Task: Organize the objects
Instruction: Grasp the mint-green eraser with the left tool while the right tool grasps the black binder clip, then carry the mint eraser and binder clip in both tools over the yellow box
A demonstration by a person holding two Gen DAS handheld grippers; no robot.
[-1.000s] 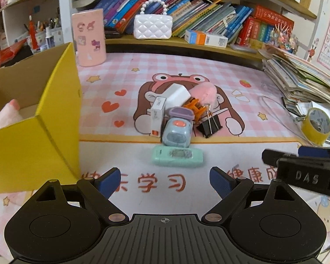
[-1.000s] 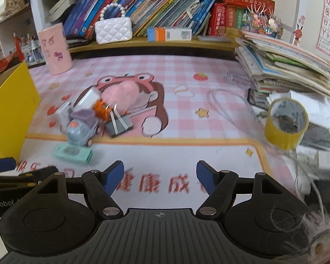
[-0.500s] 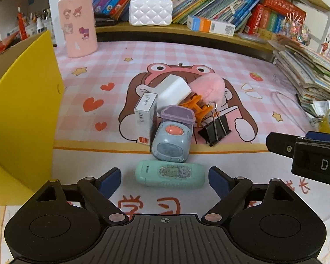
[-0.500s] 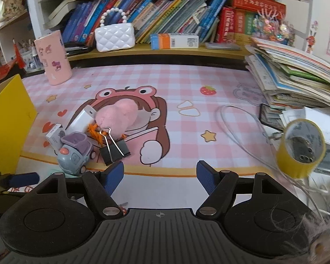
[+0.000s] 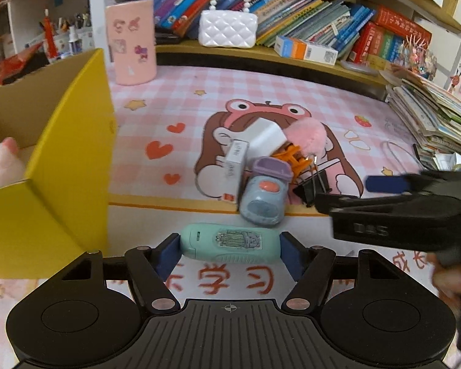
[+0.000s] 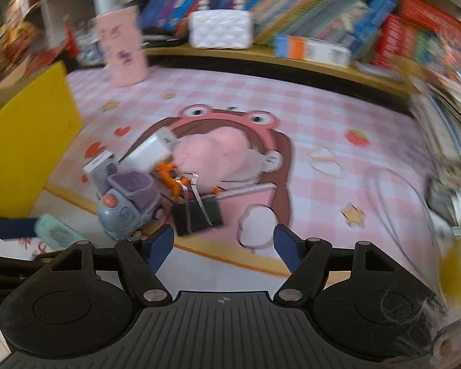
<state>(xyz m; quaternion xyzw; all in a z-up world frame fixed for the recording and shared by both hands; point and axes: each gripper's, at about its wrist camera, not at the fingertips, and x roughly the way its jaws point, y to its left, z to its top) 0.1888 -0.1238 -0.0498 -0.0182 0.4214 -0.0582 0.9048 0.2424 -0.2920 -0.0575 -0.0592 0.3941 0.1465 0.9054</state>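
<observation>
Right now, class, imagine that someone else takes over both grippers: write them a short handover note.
Left gripper: jaws have just been closing around the mint case, pads at its ends.
Right gripper: open, empty, near the black clip.
Toy truck, pink pompom and small boxes are piled on the mat.
Yellow box is at left with something pink inside.
Left: box the case, then the pile.

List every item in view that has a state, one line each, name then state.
left gripper: fingers have just been closing around the mint case, touching both ends
mint case: flat on the mat
right gripper: open, nothing between its fingers
yellow box: open at the top
toy truck: upright, among the pile
black binder clip: handles folded up
tape roll: blurred, cannot tell
</observation>
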